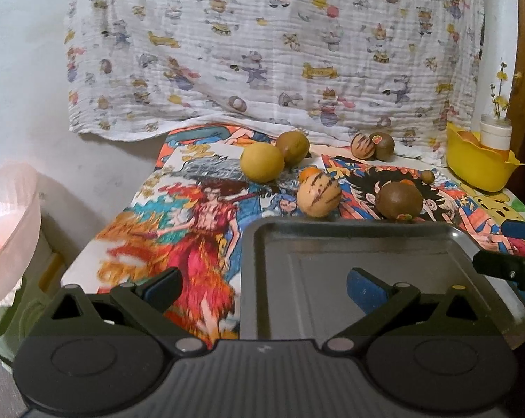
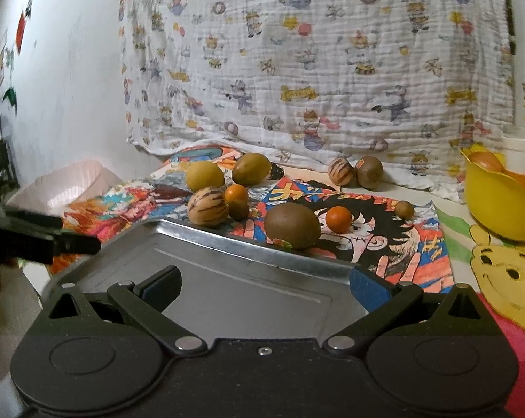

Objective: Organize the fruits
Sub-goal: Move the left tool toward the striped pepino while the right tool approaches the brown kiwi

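Observation:
An empty metal tray (image 1: 367, 240) (image 2: 179, 240) lies on the table in front of both grippers. Beyond its far edge lie several fruits: a yellow round fruit (image 1: 261, 161) (image 2: 204, 176), a greenish-brown one (image 1: 292, 146) (image 2: 251, 168), a striped one (image 1: 319, 195) (image 2: 207, 211), a brown kiwi-like one (image 1: 398, 199) (image 2: 292, 225), small orange ones (image 2: 338, 219) (image 2: 236, 193), and a striped and brown pair (image 1: 362, 145) (image 2: 341, 171) at the back. My left gripper (image 1: 262, 289) is open and empty over the tray's left edge. My right gripper (image 2: 264, 289) is open and empty over the tray.
A yellow bowl (image 1: 478, 167) (image 2: 499, 209) with a white cup stands at the back right. A pink translucent bowl (image 1: 8, 216) (image 2: 74, 184) sits left of the table. A printed cloth (image 1: 262, 52) hangs behind. Colourful posters cover the table.

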The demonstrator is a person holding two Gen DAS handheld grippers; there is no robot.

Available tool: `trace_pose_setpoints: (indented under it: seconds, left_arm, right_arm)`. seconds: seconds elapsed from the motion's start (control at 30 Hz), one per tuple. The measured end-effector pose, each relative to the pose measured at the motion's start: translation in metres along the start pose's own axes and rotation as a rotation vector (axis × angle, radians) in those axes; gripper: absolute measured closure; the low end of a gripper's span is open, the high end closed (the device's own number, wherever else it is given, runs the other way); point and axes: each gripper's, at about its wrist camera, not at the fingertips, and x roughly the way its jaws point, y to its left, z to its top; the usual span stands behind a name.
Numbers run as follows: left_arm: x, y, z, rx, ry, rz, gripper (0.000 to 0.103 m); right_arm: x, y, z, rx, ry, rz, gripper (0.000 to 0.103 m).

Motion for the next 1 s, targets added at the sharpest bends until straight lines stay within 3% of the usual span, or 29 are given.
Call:
trace_pose_setpoints:
  seconds: [0.27,0.6,1.0]
  left_arm:
    - [0.031,-0.008,0.026,0.071,0.031,-0.052,0.000]
    - [0.062,-0.019,0.047,0.122,0.059,-0.111,0.001]
    - [0.105,-0.024,0.069,0.189,0.117,-0.182,0.001]
  right_arm:
    - [0.020,-0.016,0.011,-0.104,0.035,0.018,0.000]
    - [0.044,-0.036,0.025,-0.119,0.054,0.057,0.000]
    - [0.094,-0.065,0.056,-0.138,0.125,0.195,0.004]
